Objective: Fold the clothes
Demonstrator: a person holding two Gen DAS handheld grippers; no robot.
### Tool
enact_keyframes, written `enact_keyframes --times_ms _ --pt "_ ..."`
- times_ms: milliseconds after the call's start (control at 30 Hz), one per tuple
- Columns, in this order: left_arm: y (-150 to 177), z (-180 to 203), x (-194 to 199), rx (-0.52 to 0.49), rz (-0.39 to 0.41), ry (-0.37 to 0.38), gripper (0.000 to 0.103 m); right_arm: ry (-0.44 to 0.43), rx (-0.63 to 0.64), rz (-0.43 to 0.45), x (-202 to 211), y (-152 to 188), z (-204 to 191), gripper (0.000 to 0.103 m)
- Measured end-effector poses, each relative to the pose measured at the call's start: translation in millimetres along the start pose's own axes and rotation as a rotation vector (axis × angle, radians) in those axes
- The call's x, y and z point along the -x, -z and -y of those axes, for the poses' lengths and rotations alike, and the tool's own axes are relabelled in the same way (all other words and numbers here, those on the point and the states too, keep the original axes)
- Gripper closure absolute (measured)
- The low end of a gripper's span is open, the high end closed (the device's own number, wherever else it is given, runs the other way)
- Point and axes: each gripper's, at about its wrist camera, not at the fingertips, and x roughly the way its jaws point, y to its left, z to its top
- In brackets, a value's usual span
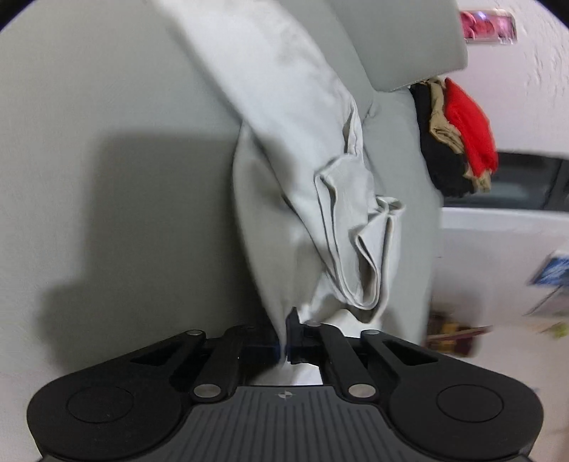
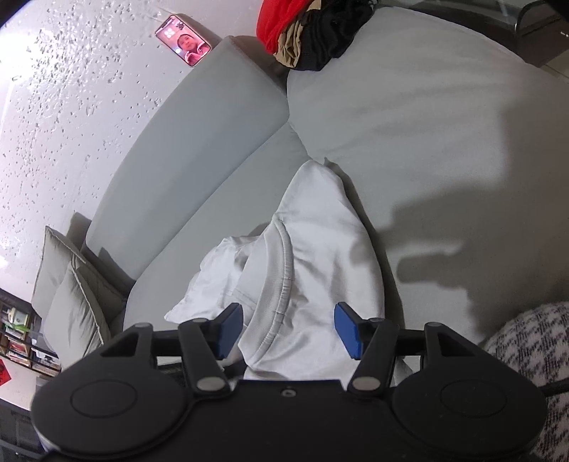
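In the left wrist view a pale white garment (image 1: 284, 124) stretches from the top of the picture down to my left gripper (image 1: 285, 337), whose jaws are shut on a pinch of its cloth. A bunched fold (image 1: 355, 248) hangs to the right of the grip. The right wrist view shows the same white garment (image 2: 320, 256) lying crumpled on the grey sofa seat (image 2: 426, 124), with a ribbed band (image 2: 281, 284) running toward me. My right gripper (image 2: 290, 330) is open just above it. Its blue pads (image 2: 346, 330) stand either side of the band without pressing on it.
A pile of red, tan and black clothes (image 2: 309, 32) sits at the far end of the sofa. A lit phone (image 2: 183, 39) leans on the wall above the backrest (image 2: 199, 135). Two grey cushions (image 2: 71, 295) lie at the left, and a checked fabric (image 2: 526, 362) at the lower right.
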Motion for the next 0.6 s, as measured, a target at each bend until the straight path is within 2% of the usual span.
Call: enact_keyframes --times_ms 100,167,267,333,400,467,533,600 --pt "3 20 34 -0.137 0.132 -0.092 0.103 0.005 0.012 0.002 2 1 -4 0.047" --pt "5 31 63 -0.219 0.223 -0.125 0.103 0.005 0.020 0.006 3 1 -7 0.047" --pt "15 46 120 -0.375 0.406 -0.220 0.103 -0.001 0.027 0.020 5 1 -12 0.047" --pt "19 51 151 -0.439 0.501 -0.275 0.103 -0.005 0.030 0.022 4 2 -15 0.047" --pt "17 49 171 -0.463 0.563 -0.325 0.103 -0.006 0.033 0.017 3 2 -17 0.047" --pt "12 38 180 -0.453 0.556 -0.358 0.103 -0.003 0.027 0.004 -1 4 -16 0.047" --pt "7 24 178 -0.390 0.493 -0.377 0.103 0.005 0.021 -0.017 -7 6 -15 0.047" --pt "9 12 180 -0.339 0.466 -0.396 0.102 0.012 0.015 -0.032 -11 6 -15 0.047"
